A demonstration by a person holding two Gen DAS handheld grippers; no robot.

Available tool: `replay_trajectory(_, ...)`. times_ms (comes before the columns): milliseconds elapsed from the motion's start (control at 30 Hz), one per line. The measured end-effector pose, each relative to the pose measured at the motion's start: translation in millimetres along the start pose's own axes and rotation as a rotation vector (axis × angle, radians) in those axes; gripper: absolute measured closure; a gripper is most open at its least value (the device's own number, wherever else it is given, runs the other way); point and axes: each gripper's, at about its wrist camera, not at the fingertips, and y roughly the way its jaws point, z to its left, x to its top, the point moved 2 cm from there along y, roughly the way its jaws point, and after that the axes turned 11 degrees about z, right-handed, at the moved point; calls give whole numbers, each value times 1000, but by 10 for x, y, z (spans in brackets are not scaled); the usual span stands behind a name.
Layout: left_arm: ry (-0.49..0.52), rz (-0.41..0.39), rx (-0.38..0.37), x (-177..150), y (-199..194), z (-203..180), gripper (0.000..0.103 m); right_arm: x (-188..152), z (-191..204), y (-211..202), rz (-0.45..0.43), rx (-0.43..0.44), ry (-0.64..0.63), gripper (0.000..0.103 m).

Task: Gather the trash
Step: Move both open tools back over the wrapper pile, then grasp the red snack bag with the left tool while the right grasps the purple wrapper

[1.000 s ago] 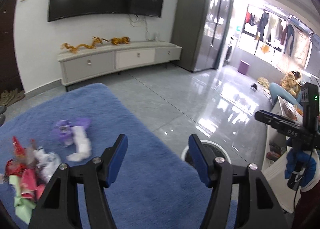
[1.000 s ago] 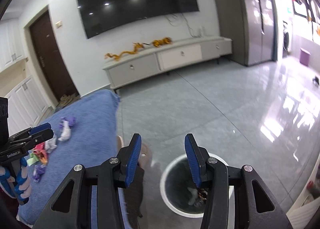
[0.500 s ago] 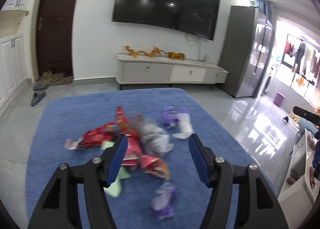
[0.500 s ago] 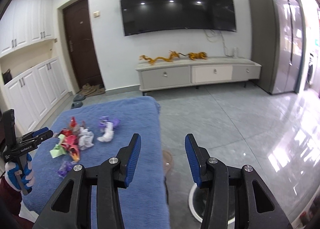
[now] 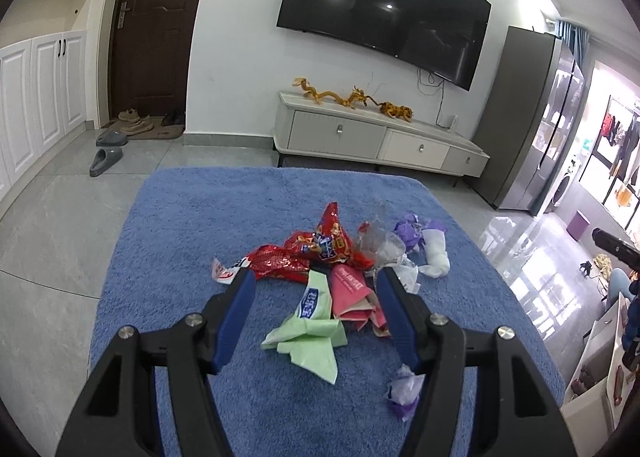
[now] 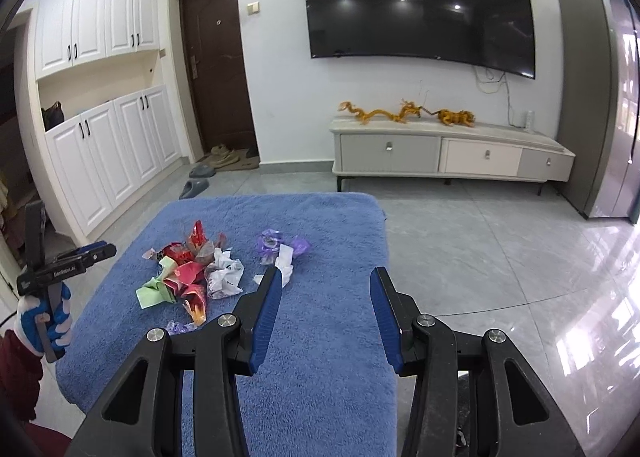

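Observation:
A pile of trash lies on the blue towel-covered table [image 5: 192, 241]: a red snack wrapper [image 5: 316, 253], a green wrapper [image 5: 312, 325], a pink wrapper [image 5: 352, 289], clear plastic [image 5: 380, 245], a white tissue [image 5: 436, 253], a purple wrapper [image 5: 408, 231] and a small purple scrap [image 5: 404, 389]. My left gripper [image 5: 315, 281] is open just short of the pile, with the green and pink wrappers showing through its gap. My right gripper [image 6: 327, 277] is open over bare towel, to the right of the pile [image 6: 188, 273]. The right wrist view also shows the left gripper [image 6: 98, 251] in a gloved hand [image 6: 44, 317].
Grey tiled floor surrounds the table. A low TV cabinet [image 6: 440, 155] with gold dragon figures stands at the far wall under a wall TV [image 6: 420, 5]. A dark door [image 5: 152, 29], shoes [image 5: 132, 125] and white cupboards [image 6: 112, 161] are on the left, a tall fridge [image 5: 536, 129] on the right.
Both views have swung left, away from the floor and the round bin, onto the table. The trash pile has come to the middle of the left view. Both jaws stay as wide as before.

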Motion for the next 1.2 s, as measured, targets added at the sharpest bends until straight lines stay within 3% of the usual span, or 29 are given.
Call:
replay_trajectory(267, 17, 106, -28, 408, 593, -108, 45, 242, 97, 646, 86, 48, -47, 58)
replay_trajectory(567, 51, 281, -97, 821, 1341, -233, 53, 596, 374, 1571, 201, 142, -124, 58)
replay_trajectory(867, 48, 388, -75, 871, 1707, -171, 57, 862, 749, 2417, 315, 201, -186, 47)
replay_trajectory(1133, 62, 427, -85, 824, 1854, -232, 79, 882, 902, 2940, 435, 175, -220, 46)
replay_trajectory(1167, 61, 423, -93, 819, 1852, -240, 83, 875, 904, 2986, 454, 170, -224, 48)
replay_trajectory(1200, 62, 419, -99, 825, 1863, -228, 86, 880, 883, 3013, 464, 168, -223, 57)
